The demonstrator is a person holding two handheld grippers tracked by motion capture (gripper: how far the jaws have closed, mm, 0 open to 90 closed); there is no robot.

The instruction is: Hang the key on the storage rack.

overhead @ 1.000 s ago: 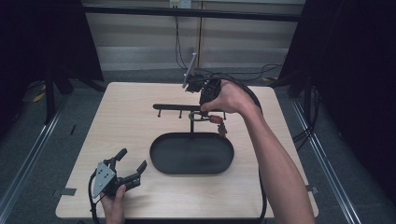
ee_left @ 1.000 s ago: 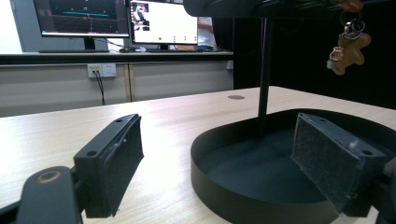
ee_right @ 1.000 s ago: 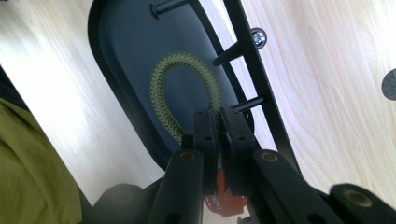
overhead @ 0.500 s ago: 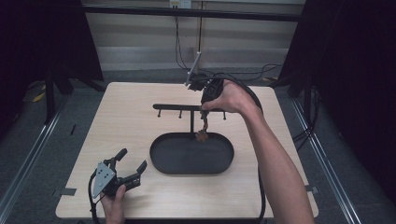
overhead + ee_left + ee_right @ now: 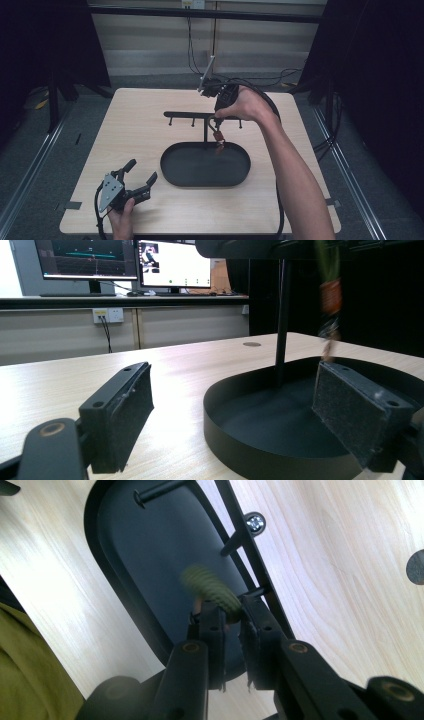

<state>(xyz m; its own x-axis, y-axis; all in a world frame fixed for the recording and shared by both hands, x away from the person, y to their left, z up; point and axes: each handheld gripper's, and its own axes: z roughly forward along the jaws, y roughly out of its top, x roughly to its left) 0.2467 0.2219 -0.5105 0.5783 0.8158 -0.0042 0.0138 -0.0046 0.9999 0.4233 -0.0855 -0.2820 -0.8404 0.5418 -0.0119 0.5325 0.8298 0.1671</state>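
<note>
A black oval tray (image 5: 170,175) lies mid-table, and a stand rises from it with a crossbar (image 5: 185,115) that carries small pegs. My right gripper (image 5: 218,118) hovers at the crossbar beside the post, shut on a green woven strap (image 5: 210,585). An orange tag (image 5: 218,138) dangles from the strap over the tray's far rim, blurred by motion. My left gripper (image 5: 141,171) rests open on the table at the front left, its pads (image 5: 125,405) apart with nothing between them. It faces the tray (image 5: 215,405), the post (image 5: 283,325) and the hanging tag (image 5: 330,296).
The wooden table (image 5: 140,135) has bare surface left of the tray. Cables (image 5: 265,100) trail from the right gripper over the back edge. Dark frame posts (image 5: 52,95) stand at the table's sides. Monitors (image 5: 170,262) sit on a counter beyond.
The right gripper has shifted a little left along the crossbar. The hanging tag has swung from right of the post to right beside it, over the tray. The left gripper has stayed put.
</note>
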